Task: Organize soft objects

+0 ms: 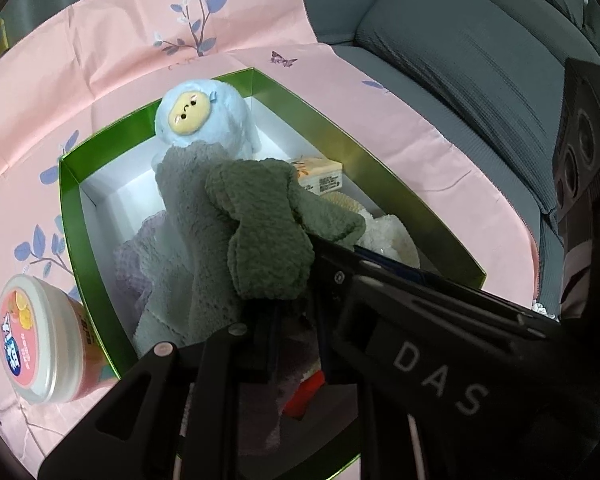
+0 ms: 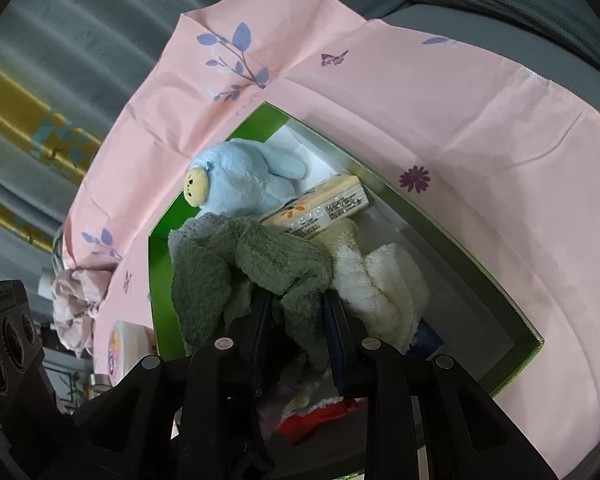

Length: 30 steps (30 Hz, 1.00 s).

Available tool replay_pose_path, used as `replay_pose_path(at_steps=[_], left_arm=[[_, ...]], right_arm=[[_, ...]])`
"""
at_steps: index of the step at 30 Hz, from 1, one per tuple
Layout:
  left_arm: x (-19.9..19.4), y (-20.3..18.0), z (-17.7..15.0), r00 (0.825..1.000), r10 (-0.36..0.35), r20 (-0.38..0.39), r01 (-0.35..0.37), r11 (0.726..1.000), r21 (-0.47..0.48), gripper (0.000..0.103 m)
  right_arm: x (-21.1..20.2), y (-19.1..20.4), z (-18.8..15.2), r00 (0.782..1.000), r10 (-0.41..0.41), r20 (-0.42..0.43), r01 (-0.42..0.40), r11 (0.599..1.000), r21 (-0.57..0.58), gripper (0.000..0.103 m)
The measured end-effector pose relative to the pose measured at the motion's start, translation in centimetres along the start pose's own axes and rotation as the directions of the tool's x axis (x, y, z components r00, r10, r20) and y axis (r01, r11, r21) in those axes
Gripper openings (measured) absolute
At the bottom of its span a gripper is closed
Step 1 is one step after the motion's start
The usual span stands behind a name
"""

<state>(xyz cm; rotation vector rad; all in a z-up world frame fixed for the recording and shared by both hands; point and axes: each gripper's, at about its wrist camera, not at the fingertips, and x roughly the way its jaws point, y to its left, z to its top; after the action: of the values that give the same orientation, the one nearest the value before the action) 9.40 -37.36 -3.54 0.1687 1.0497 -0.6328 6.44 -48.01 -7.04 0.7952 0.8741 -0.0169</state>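
green fuzzy towel point(image 2: 260, 264) hangs bunched over the green box point(image 2: 516, 320), just in front of the blue plush toy point(image 2: 240, 184). right gripper point(image 2: 296, 308) pinches its fold, fingers slightly apart around the cloth. left gripper point(image 1: 292, 320) sits under the towel; its grip cannot be told.

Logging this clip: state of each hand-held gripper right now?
Left hand-held gripper: shut on green towel.
Right hand-held gripper: shut on the same green towel.
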Motion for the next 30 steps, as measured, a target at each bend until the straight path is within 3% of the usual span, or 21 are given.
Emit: replay_pose_path(at_steps=[9,12,16,30], left_arm=[[0.7,0.5,0.2,0.998,-0.027,-0.053,0.024,0.998,-0.053,0.02],[0.9,0.5,0.3,0.997,-0.042,-0.063,0.039,0.998,-0.045,0.027],[1.3,0.6,0.2,0.996,-0.047,-0.078,0.042,0.997,-0.06,0.045],[2.2,1.1,0.1,0.993,-0.083,-0.088,0.075,0.993,-0.088,0.058]], right_arm=[[0.4,0.0,0.0,1.0,-0.019,-0.005,0.019,1.0,-0.002,0.027],[0.5,0.2,0.0,1.0,-0.021,-0.007,0.021,1.0,-0.006,0.027],[0.6,0.2,0.1,1.0,-0.024,-0.007,0.024,1.0,-0.007,0.027],[0.6,0.2,0.0,1.0,-0.019,-0.007,0.019,1.0,-0.007,0.027]])
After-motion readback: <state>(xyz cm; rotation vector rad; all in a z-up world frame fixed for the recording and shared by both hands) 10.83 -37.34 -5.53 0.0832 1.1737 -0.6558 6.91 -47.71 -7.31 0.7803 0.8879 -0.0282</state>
